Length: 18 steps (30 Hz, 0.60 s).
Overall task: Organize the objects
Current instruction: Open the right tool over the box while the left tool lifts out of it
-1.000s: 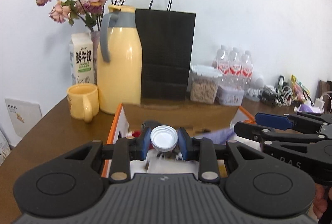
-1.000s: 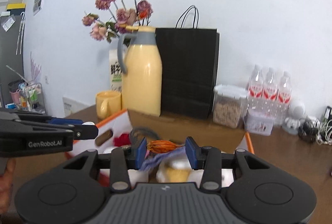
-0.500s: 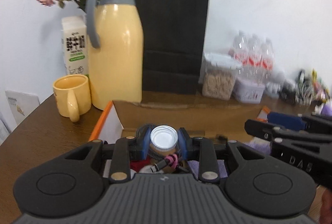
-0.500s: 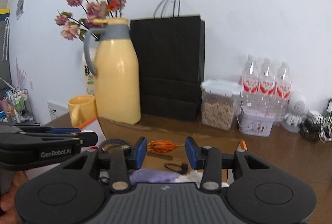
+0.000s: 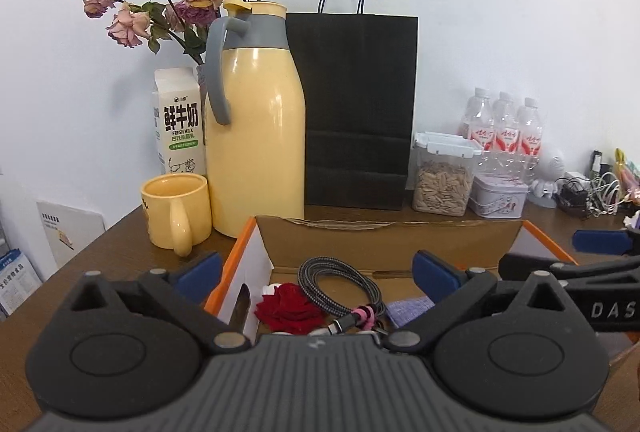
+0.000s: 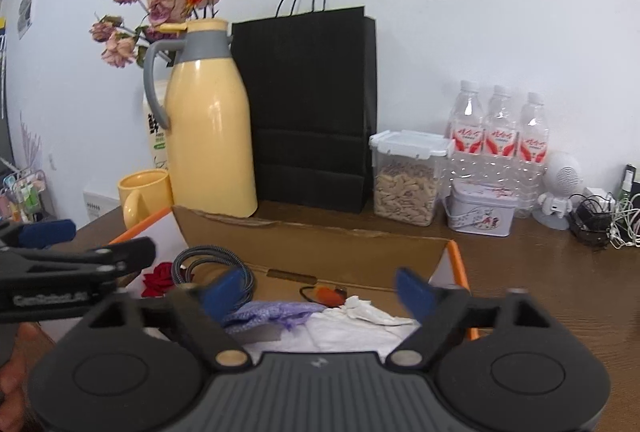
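Observation:
An open cardboard box [image 5: 388, 228] with orange edges lies in front of both grippers. Inside it are a coiled braided cable [image 5: 336, 280], a red fabric rose [image 5: 290, 308] and a purple cloth [image 5: 408, 310]. My left gripper [image 5: 318, 270] hovers over the box's near left part, its jaws opening wide with nothing gripped. My right gripper [image 6: 320, 292] hangs over the box [image 6: 320, 232] too, jaws opening and empty. Under it lie the purple cloth [image 6: 272, 312], a small orange item [image 6: 328, 294] and crumpled white tissue [image 6: 368, 312]. The left gripper's fingers [image 6: 100, 260] show at the left.
Behind the box stand a yellow thermos jug [image 5: 256, 136], a yellow mug [image 5: 176, 208], a milk carton [image 5: 180, 120], a black paper bag [image 5: 356, 104], a seed container [image 5: 442, 176], water bottles [image 5: 504, 128] and a tin [image 5: 498, 196]. Cables [image 6: 600, 216] pile at the far right.
Both grippers' jaws have swung wide apart. The white-capped bottle is gone from between the left pads. The orange item now lies in the box, clear of the right pads.

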### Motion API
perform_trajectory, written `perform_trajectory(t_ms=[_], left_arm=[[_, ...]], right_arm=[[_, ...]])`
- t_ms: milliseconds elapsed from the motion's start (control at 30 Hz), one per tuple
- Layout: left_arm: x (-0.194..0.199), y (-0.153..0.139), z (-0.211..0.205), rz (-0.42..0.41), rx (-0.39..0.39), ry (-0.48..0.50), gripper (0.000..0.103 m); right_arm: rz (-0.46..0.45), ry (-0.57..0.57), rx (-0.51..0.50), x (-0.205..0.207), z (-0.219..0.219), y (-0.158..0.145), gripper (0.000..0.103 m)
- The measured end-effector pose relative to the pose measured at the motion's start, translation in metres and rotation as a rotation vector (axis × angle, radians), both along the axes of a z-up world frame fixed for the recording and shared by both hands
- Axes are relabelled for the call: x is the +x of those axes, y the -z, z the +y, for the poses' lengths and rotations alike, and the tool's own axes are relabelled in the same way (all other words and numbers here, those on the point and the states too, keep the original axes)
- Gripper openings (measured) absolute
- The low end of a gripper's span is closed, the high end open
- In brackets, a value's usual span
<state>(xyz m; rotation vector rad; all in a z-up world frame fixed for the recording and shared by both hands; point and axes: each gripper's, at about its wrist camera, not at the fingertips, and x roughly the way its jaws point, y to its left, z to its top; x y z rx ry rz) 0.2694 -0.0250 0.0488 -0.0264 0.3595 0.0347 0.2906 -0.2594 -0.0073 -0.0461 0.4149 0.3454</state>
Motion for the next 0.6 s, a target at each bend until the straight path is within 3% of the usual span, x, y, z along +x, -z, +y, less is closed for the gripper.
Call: perform_trajectory(t_ms=[67,300,600], left_arm=[[-0.005,-0.002,0.000,-0.009,0.004,0.005,0.103],[-0.020,-0.006,0.003,-0.030,0.014,0.019,0.103],[-0.054,-0.001,0.023,0.021,0.049,0.051,0.103]], right_arm=[[-0.011,-0.002,0.001,-0.004,-0.002,-0.002,0.103],[-0.038,-0.007,-0.006,-0.018,-0.004,-0.008,0.103],[-0.058,-0.019,-0.041,-0.059,-0.009,-0.008,0.103]])
